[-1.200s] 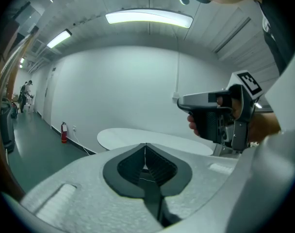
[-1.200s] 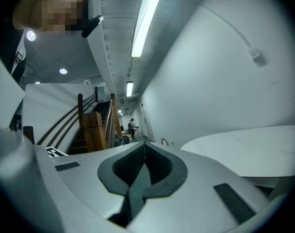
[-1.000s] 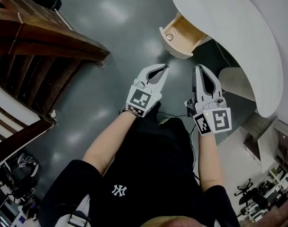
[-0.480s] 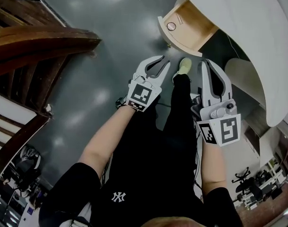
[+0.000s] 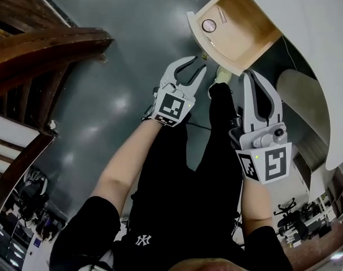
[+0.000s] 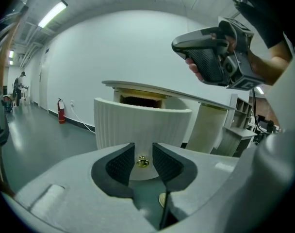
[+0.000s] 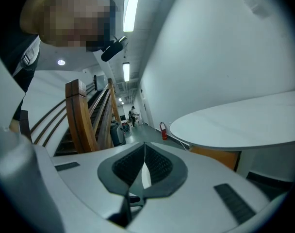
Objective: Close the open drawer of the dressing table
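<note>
The dressing table's drawer (image 5: 239, 24) stands pulled out under the white tabletop (image 5: 312, 44), its wooden inside showing with a small round thing (image 5: 209, 25) in it. In the left gripper view its ribbed white front (image 6: 142, 123) faces me, and a gold knob (image 6: 142, 162) shows in the gap between the jaws, still some way beyond them. My left gripper (image 5: 196, 67) is just below the drawer front, its jaws opening with nothing held. My right gripper (image 5: 256, 75) is shut and empty, to the right beneath the drawer's side.
A dark wooden staircase (image 5: 47, 44) rises at the left. The person's leg and pale shoe (image 5: 221, 75) lie between the grippers on the grey floor (image 5: 132, 27). The table's white pedestal (image 6: 205, 130) and shelves (image 6: 239, 130) stand to the right.
Both grippers have dropped and come closer to the drawer, which now looks larger. The left jaws have gone from shut to open; the right jaws stay shut.
</note>
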A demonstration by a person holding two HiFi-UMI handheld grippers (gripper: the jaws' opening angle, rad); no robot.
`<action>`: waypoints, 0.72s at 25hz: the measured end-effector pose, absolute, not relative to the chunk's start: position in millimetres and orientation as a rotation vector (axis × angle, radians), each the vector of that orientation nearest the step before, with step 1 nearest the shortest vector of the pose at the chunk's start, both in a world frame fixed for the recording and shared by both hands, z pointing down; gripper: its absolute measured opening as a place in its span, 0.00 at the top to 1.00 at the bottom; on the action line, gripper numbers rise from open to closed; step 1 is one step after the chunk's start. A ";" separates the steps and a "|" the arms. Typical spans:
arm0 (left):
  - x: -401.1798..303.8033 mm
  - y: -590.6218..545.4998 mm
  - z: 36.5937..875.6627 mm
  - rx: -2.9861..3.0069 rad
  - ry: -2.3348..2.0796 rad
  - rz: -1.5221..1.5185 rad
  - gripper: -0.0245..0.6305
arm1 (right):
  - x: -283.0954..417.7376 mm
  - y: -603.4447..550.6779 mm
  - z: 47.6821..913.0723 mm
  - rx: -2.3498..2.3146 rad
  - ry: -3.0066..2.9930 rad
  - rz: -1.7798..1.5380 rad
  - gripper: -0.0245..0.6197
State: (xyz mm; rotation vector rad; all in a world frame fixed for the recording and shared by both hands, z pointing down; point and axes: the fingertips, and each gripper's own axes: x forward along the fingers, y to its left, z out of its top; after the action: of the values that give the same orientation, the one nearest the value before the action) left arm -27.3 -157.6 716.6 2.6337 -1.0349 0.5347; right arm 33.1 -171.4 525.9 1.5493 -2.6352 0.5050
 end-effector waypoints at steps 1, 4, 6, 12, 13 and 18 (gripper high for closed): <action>-26.0 -158.8 723.0 2.644 -1.029 0.545 0.81 | 33.5 -172.3 530.9 1.553 -2.634 0.507 0.94; -23.7 -159.4 740.0 2.667 -1.016 0.567 0.80 | 34.0 -171.8 543.4 1.563 -2.632 0.516 0.94; -21.5 -160.0 750.8 2.675 -1.014 0.576 0.80 | 34.4 -170.4 551.4 1.569 -2.629 0.518 0.94; -10.4 -165.8 769.1 2.680 -1.005 0.594 0.80 | 41.5 -168.3 567.5 1.615 -2.608 0.527 0.94; -9.3 -167.7 770.6 2.675 -1.016 0.596 0.80 | 43.7 -168.3 569.6 1.624 -2.602 0.529 0.94; -7.5 -172.3 774.8 2.666 -1.050 0.595 0.80 | 53.3 -165.2 573.2 1.671 -2.581 0.529 0.94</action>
State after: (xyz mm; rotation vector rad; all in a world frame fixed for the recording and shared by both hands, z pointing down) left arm -7.5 -172.3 774.8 2.6664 -1.0496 0.5948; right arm 53.3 -165.2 573.2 1.6711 -2.5805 0.5286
